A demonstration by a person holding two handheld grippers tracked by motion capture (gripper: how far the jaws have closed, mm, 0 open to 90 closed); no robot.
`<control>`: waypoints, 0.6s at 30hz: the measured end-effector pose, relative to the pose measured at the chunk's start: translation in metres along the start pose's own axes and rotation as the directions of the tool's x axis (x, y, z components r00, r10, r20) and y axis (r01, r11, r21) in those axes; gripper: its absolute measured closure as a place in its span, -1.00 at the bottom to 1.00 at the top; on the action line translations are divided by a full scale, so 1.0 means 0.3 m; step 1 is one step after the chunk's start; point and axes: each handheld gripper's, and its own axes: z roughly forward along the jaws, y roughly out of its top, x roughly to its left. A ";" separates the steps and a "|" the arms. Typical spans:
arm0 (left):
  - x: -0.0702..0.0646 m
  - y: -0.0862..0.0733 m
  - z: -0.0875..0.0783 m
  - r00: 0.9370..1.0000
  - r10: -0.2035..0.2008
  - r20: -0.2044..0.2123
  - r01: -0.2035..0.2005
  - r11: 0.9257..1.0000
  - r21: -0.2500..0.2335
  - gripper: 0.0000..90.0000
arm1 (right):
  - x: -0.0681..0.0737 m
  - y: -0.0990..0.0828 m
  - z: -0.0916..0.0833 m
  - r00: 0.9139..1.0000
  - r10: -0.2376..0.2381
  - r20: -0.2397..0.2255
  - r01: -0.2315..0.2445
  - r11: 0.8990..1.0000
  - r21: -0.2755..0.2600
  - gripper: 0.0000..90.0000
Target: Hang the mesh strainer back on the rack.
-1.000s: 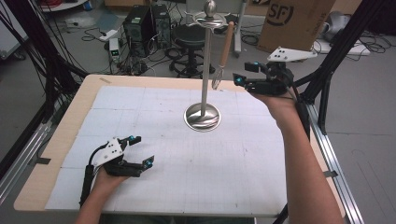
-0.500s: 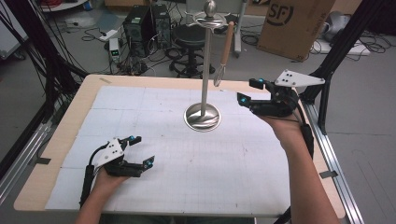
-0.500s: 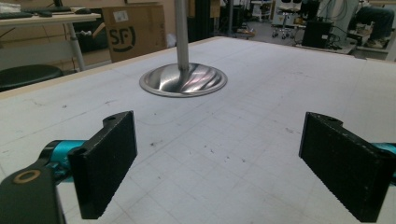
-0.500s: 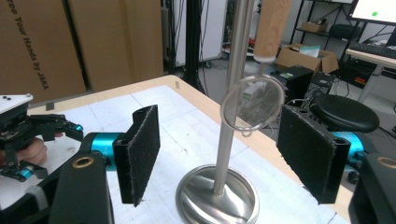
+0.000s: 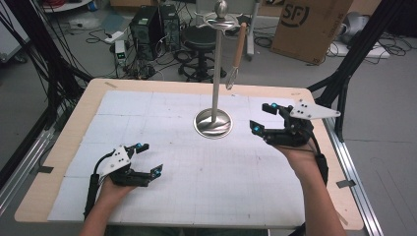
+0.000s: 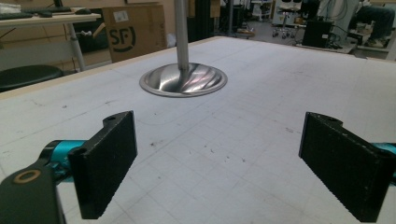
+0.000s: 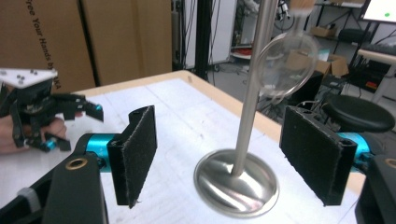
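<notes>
Your left gripper (image 5: 150, 159) sits lower left in the high view, low over the mat (image 5: 206, 167), jaws wide apart, nothing between them. Your right gripper (image 5: 261, 118) is at right of centre, jaws also spread and empty, just right of the stand (image 5: 213, 123). The stand is upright at centre of the table (image 5: 74, 128). A whisk (image 5: 235, 54) hangs from its top, clear of both grippers.
</notes>
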 end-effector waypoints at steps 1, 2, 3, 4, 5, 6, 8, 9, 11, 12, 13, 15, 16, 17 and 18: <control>0.000 0.000 0.000 1.000 -0.001 -0.001 0.001 1.000 -0.001 -0.73 | 0.002 -0.015 0.001 1.000 0.005 -0.001 -0.005 1.000 0.000 -0.42; 0.000 0.000 0.000 1.000 0.000 -0.001 0.000 1.000 0.000 -0.73 | 0.005 -0.030 0.003 1.000 0.013 -0.002 -0.013 1.000 0.002 -0.43; 0.000 0.000 0.000 1.000 0.001 0.000 -0.001 1.000 0.000 -0.73 | 0.007 -0.045 0.004 1.000 0.018 -0.003 -0.018 1.000 0.002 -0.44; 0.000 0.000 0.000 1.000 0.000 0.000 0.000 1.000 0.001 -0.73 | 0.008 -0.060 0.005 1.000 0.022 -0.005 -0.022 1.000 0.005 -0.44; 0.000 0.000 0.000 1.000 0.000 0.001 0.000 1.000 0.000 -0.73 | 0.009 -0.075 0.006 1.000 0.031 -0.006 -0.030 1.000 0.007 -0.45; 0.000 0.000 0.000 1.000 0.000 -0.001 0.000 1.000 -0.001 -0.73 | 0.010 -0.089 0.005 0.999 0.036 -0.003 -0.035 0.999 0.008 -0.46; -0.001 0.000 0.000 1.000 0.000 -0.001 0.000 1.000 -0.001 -0.73 | 0.010 -0.119 0.003 0.999 0.045 -0.002 -0.045 0.999 0.001 -0.46; 0.000 0.000 0.000 1.000 0.000 0.000 0.000 1.000 0.000 -0.73 | 0.010 -0.134 0.001 0.999 0.052 0.000 -0.052 0.999 0.003 -0.48; 0.000 0.000 0.000 1.000 0.001 -0.001 -0.001 1.000 0.000 -0.73 | 0.013 -0.159 -0.003 0.998 0.067 0.003 -0.067 0.998 0.003 -0.48; 0.000 0.000 0.000 1.000 -0.001 -0.002 0.001 1.000 0.000 -0.73 | 0.014 -0.178 -0.007 0.997 0.076 0.005 -0.076 0.997 -0.003 -0.48; 0.000 0.000 0.000 1.000 0.001 0.000 -0.001 1.000 0.000 -0.73 | 0.015 -0.193 -0.010 0.997 0.080 0.010 -0.080 0.997 -0.004 -0.49; 0.000 0.000 0.000 1.000 0.000 -0.003 0.000 1.000 0.000 -0.73 | 0.018 -0.222 -0.017 0.995 0.098 0.014 -0.098 0.995 -0.011 -0.50; 0.000 0.000 0.000 1.000 -0.001 -0.002 0.001 1.000 0.000 -0.73 | 0.016 -0.235 -0.017 0.995 0.099 0.018 -0.099 0.995 -0.016 -0.50; -0.001 0.000 0.000 1.000 0.001 -0.002 -0.001 1.000 -0.002 -0.73 | 0.016 -0.246 -0.018 0.994 0.104 0.019 -0.104 0.995 -0.009 -0.51; -0.002 0.000 0.000 1.000 0.003 -0.004 -0.003 1.000 -0.002 -0.73 | 0.017 -0.256 -0.017 0.994 0.108 0.021 -0.108 0.994 -0.005 -0.53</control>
